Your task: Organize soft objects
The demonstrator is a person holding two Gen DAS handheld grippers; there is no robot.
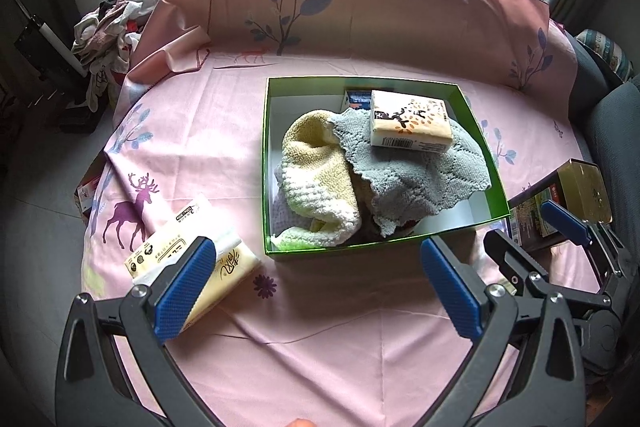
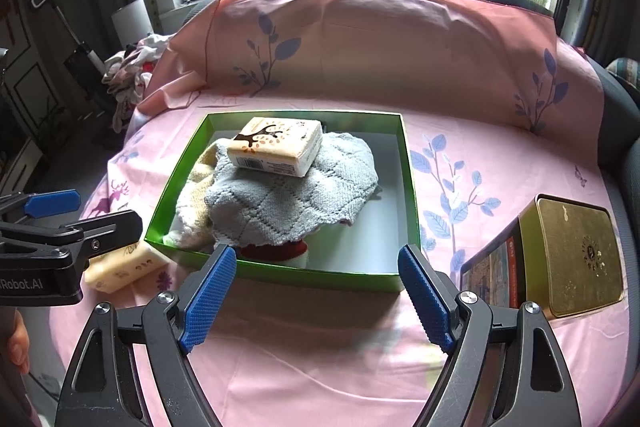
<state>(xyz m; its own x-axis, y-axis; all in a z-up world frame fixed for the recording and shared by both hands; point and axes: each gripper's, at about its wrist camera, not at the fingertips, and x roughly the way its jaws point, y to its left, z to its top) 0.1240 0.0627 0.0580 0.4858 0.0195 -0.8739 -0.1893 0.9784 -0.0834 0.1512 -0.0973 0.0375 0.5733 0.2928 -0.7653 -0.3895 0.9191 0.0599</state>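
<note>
Left wrist view: your left gripper (image 1: 316,291) gapes empty over bare sheet; right gripper (image 2: 318,295) likewise wide, nothing between the pads. One tissue pack (image 1: 192,259) lies outside, just left of the green box (image 1: 265,163). Inside, another tissue pack (image 2: 276,147) perches on the heaped grey cloth (image 2: 292,203): a nudge could tip it. Mind the near wall and the tin (image 2: 576,255) beside it.

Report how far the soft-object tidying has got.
Done: yellow towel, grey cloth and a tissue pack sit in the green box. In hand: nothing; left gripper and right gripper are open. Left: the yellow tissue pack outside the box.
</note>
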